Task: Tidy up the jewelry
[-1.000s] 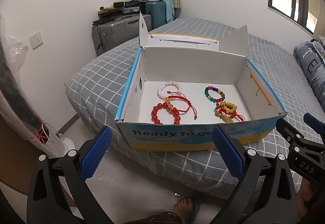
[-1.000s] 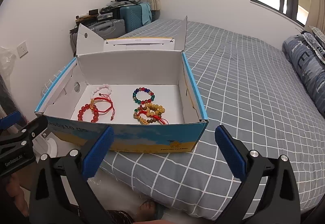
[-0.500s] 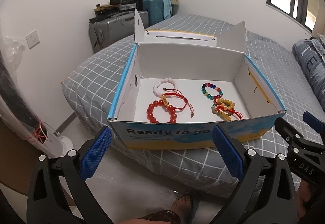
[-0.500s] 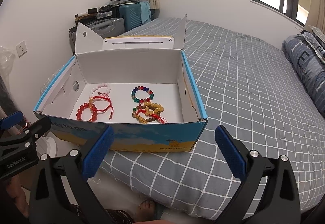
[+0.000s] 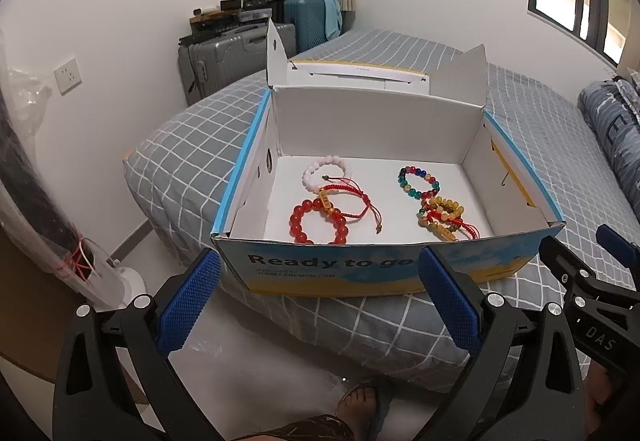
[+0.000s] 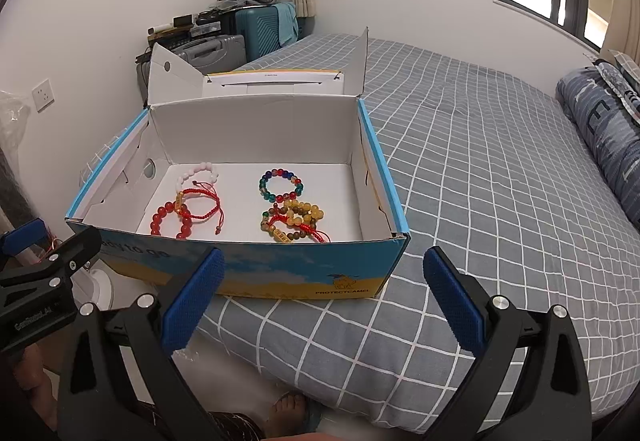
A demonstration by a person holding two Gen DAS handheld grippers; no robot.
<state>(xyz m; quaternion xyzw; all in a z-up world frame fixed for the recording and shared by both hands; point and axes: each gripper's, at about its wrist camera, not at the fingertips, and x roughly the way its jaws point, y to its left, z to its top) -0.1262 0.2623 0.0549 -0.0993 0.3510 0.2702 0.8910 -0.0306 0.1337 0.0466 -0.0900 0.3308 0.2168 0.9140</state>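
An open cardboard box [image 5: 384, 273] [image 6: 280, 273] sits on the bed corner. Inside lie a pink-white bead bracelet [image 5: 326, 171] [image 6: 198, 175], a red bead bracelet [image 5: 318, 225] [image 6: 170, 223], a red cord bracelet [image 5: 346, 203] [image 6: 200, 203], a multicolour bead bracelet [image 5: 418, 183] [image 6: 280, 185], and a tangle of amber and brown beads with red cord [image 5: 444, 219] [image 6: 294, 221]. My left gripper [image 5: 318, 295] is open and empty, in front of the box. My right gripper [image 6: 322, 295] is open and empty, in front of the box's right half.
The grey checked bed [image 6: 500, 201] stretches right and back, with a blue pillow [image 6: 608, 145] at far right. Suitcases [image 5: 228, 53] with clutter stand by the wall. A fan base [image 5: 124, 281] and a wrapped pole stand on the floor at left. A sandalled foot [image 5: 360, 401] is below.
Both grippers have moved a little closer to the box and higher, so more of the box floor shows. The bracelets have not moved. Both grippers stay open.
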